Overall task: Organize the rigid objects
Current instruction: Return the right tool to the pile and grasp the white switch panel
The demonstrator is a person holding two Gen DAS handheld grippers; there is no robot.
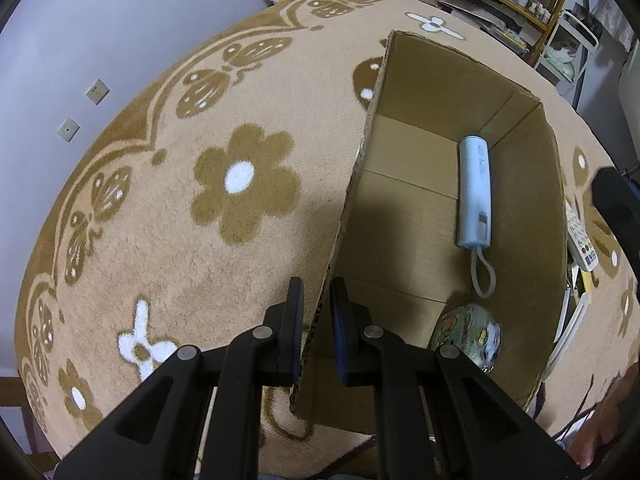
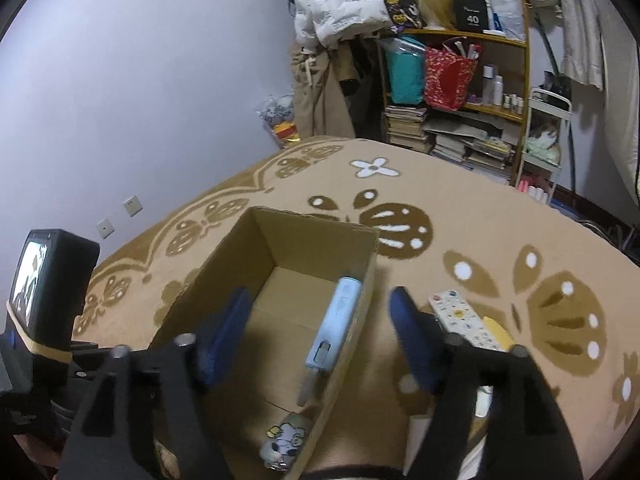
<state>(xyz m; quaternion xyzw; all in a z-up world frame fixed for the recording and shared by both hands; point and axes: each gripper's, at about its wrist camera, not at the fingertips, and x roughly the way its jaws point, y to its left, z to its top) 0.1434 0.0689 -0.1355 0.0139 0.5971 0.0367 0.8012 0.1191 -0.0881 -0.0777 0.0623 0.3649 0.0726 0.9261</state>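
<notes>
1. Progress: the open brown cardboard box (image 1: 440, 152) sits on the tan carpet with brown flower and butterfly pattern (image 1: 200, 208). Two items are already inside: a pale blue-white elongated plastic handset-like device with a grey wrist loop (image 1: 475, 190), lying along the box wall at centre right of the left wrist view, and a small flat cartoon-printed packet or case (image 1: 468, 334) on the box floor at lower centre right. I can't tell exactly what the packet is.
2. Left to do: a white rectangular remote control with coloured buttons (image 2: 466, 322) lies on the carpet outside the box, at centre right of the right wrist view. A yellow flat item (image 2: 498, 330) sits just beside it, and a white object (image 2: 484, 400) is partly hidden behind the gripper at lower right. My judgement: partway through, at least these remain.
3. Left gripper (image 1: 316, 300): pressed together on the near-left wall of the box, one finger outside, one inside. It pinches the cardboard edge and looks to be steadying the box.
4. Right gripper (image 2: 320, 320): spread wide, nothing between the blue pads (image 2: 404, 320). It hangs above the right wall of the box, left finger over the interior, right finger over the carpet near the remote. It touches nothing I can see.
5. The pale device lies below and between the spread fingers, resting in the box, not gripped.
</notes>
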